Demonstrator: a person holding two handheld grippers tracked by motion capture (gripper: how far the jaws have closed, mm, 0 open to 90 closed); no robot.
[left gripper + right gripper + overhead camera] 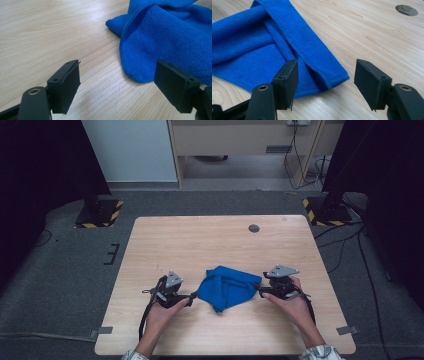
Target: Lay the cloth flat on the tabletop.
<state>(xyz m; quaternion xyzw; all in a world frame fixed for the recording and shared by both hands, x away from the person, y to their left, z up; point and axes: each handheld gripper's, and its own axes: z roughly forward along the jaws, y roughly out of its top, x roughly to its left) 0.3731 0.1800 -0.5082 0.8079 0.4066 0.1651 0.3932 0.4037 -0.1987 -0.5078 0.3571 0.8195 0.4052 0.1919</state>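
The blue cloth (226, 287) lies bunched near the middle of the bench (210, 240), towards its near edge. Left tool (191, 297) and right tool (256, 287) flank it, both spread and pinching nothing. Each should probably catch one single-layer corner low, then pull apart evenly.
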